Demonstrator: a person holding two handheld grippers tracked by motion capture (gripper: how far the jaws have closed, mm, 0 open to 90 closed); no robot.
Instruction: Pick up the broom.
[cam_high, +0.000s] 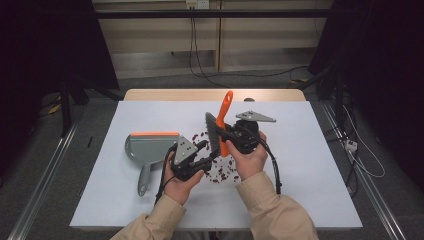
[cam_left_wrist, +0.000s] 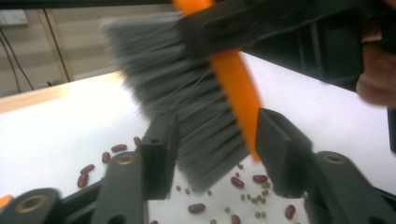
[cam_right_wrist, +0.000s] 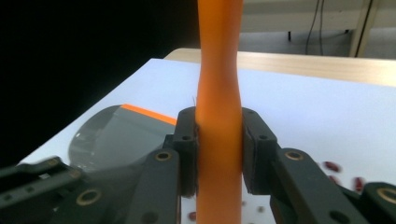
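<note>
The right tool (cam_right_wrist: 218, 154) is clenched on the brush (cam_high: 220, 129)'s orange handle, held above the scattered beans (cam_high: 222, 172); the left tool (cam_left_wrist: 215, 154) stands released around the bristles. Best draw it clear, then sweep low toward the dustpan (cam_high: 150, 149) on the bench (cam_high: 300, 190).

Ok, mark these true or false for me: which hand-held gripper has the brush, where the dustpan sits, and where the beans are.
1. The right hand-held gripper is clamped on the brush's orange handle. True.
2. The left hand-held gripper grips the brush. False: its jaws stand apart around the bristles.
3. The dustpan lies on the table, unheld. True.
4. The beans are in the dustpan. False: they lie scattered on the table.
</note>
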